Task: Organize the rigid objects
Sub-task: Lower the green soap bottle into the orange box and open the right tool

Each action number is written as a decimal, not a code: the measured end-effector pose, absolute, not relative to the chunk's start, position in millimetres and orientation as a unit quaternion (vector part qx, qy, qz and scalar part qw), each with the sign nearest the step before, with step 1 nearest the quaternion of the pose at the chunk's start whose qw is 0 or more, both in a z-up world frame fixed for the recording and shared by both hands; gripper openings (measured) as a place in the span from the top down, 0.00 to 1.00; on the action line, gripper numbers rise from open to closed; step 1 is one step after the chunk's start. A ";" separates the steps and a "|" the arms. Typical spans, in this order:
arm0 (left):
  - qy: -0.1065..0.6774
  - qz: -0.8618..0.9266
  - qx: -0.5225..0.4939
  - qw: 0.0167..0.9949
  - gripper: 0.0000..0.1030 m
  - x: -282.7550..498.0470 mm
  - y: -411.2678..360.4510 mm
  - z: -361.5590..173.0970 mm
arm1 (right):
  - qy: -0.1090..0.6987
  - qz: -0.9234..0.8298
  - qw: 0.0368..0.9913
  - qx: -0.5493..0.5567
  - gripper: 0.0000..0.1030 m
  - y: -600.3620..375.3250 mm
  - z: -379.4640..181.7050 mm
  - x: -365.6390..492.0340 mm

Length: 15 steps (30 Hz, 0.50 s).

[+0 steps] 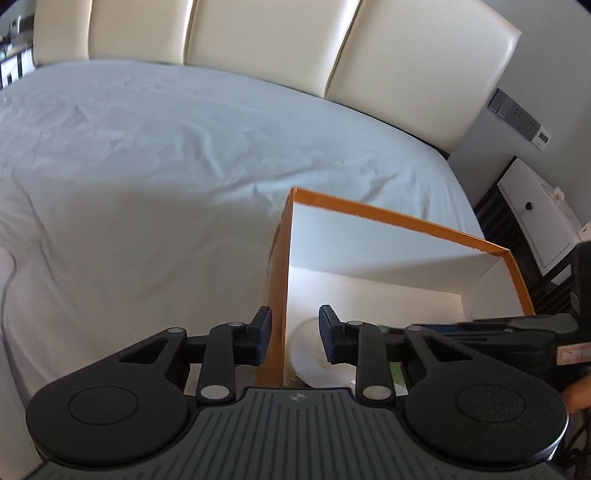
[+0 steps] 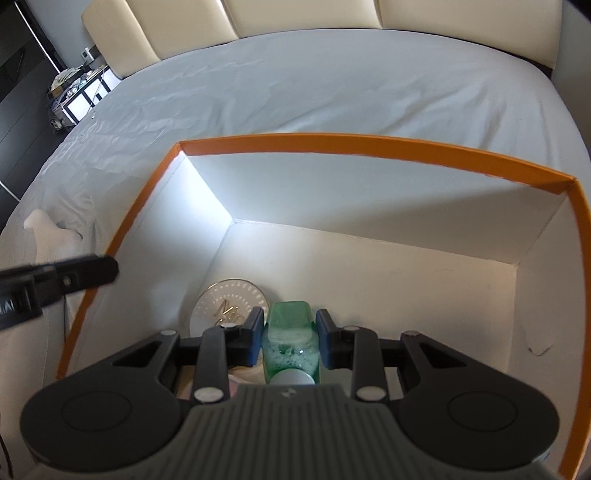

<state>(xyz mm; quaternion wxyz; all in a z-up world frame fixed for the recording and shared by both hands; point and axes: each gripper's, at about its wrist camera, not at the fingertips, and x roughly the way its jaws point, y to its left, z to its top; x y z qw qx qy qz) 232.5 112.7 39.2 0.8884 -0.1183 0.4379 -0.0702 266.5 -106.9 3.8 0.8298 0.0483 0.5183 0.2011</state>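
An orange-rimmed box (image 2: 332, 142) with white inner walls sits on the bed. My right gripper (image 2: 290, 338) is lowered inside it, shut on a green translucent bottle (image 2: 288, 317) with a white cap. A round white lid with gold lettering (image 2: 229, 299) leans in the box's near left corner, and shows as a white disc (image 1: 310, 354) in the left wrist view. My left gripper (image 1: 295, 334) hovers over the box's left wall (image 1: 280, 258), its jaws apart and holding nothing. Its dark fingers (image 2: 92, 275) reach in from the left in the right wrist view.
The pale grey bed sheet (image 1: 147, 166) spreads wide to the left and behind the box, with a cream padded headboard (image 1: 258, 33) beyond. A white lump (image 2: 48, 236) lies on the sheet left of the box. A white nightstand (image 1: 535, 221) stands right of the bed.
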 end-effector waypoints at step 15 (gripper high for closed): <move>0.428 -0.083 -0.156 0.886 0.70 220.3 125.1 31.9 | 0.547 0.193 0.814 0.017 0.71 -81.4 5.5 282.4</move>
